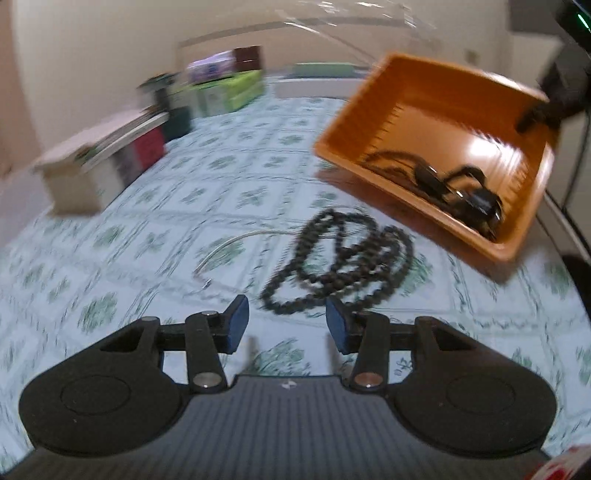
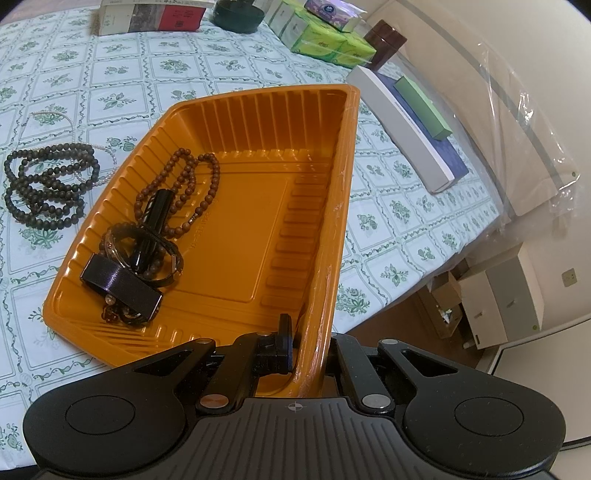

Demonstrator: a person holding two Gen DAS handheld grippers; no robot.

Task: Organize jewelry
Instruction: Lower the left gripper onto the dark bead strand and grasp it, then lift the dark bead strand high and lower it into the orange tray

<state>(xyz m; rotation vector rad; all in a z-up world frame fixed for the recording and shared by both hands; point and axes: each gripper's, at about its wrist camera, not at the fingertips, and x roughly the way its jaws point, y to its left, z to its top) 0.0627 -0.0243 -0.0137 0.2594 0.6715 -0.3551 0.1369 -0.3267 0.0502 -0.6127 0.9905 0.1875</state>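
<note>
A long strand of dark beads (image 1: 369, 254) lies coiled on the green-patterned tablecloth, just ahead of my left gripper (image 1: 286, 306). That gripper is open, with nothing between its blue pads (image 1: 236, 325). A thin pearl strand (image 1: 229, 243) lies beside the dark beads. The orange tray (image 2: 258, 155) is tilted up off the cloth, and my right gripper (image 2: 308, 343) is shut on its side wall. Inside it lie a brown bead strand (image 2: 177, 177), black bangles (image 2: 173, 258) and a black block (image 2: 122, 284). The dark beads (image 2: 48, 184) sit left of the tray.
Books and boxes (image 2: 151, 14), a dark round tin (image 2: 238, 16), green tissue packs (image 2: 321, 40) and a brown jar (image 2: 384, 40) line the far edge. A long white box (image 2: 402, 129) with a green box (image 2: 421, 107) lies right. Beyond the table's right edge stand cartons (image 2: 498, 295) on the floor.
</note>
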